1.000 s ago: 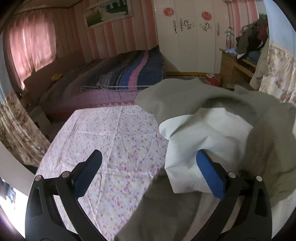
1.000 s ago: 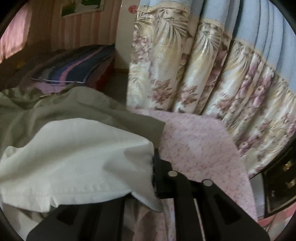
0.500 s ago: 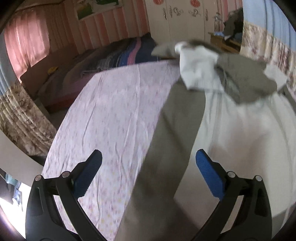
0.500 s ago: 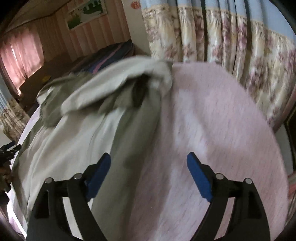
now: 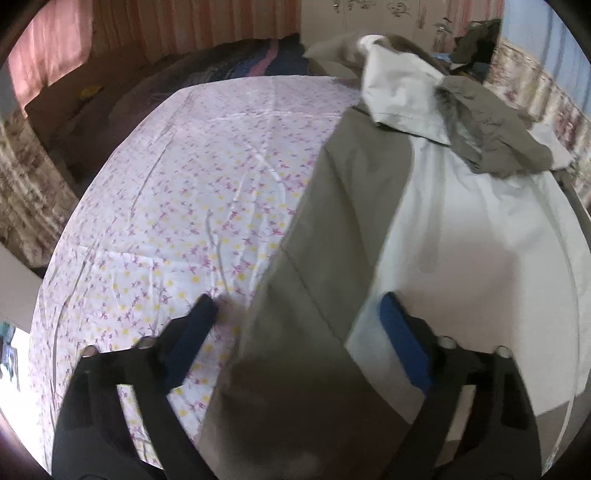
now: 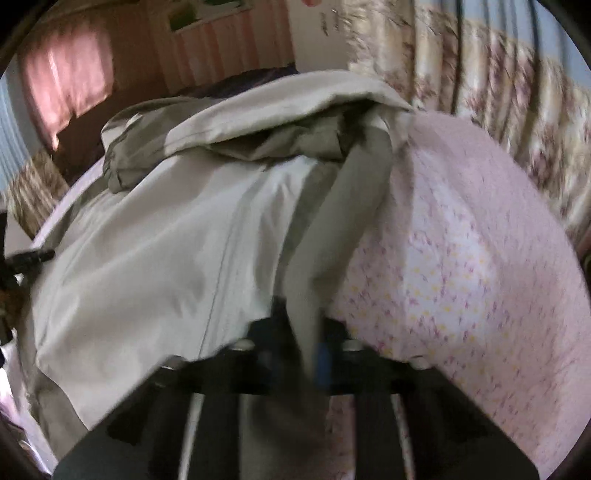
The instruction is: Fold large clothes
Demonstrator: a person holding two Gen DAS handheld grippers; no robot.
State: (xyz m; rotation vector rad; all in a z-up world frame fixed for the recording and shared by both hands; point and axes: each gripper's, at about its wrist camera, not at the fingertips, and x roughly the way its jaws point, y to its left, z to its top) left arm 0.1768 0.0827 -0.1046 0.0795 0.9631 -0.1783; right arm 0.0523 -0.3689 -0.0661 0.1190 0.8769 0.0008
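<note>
Olive and off-white cloth fills both views: your garment (image 5: 369, 206) is a large jacket lying opened out on the floral sheet (image 5: 192, 206), its pale lining facing up and an olive front panel running from the upper middle of the left wrist view down to the bottom edge. At the top right of that view its far end is bunched into a heap of olive and white folds. Your left gripper (image 5: 295, 325) straddles that olive panel with its jaws apart; they have just been narrowing, with the panel's edge between them, but the blue pads (image 5: 404, 343) stand clear of the cloth, one over the sheet and one over the lining. The right wrist view gives you the other side: your right gripper (image 6: 312, 350) has just snapped together and is clamped on a narrow olive strip of the jacket's edge, which rises from the jaws toward the heap at the upper middle. Only this view shows the flowered curtain (image 6: 480, 74) close behind the sheet at the upper right, and it is blurred. Only the left view shows the striped bed (image 5: 258, 62) and the white wardrobe (image 5: 369, 14) across the top.
</note>
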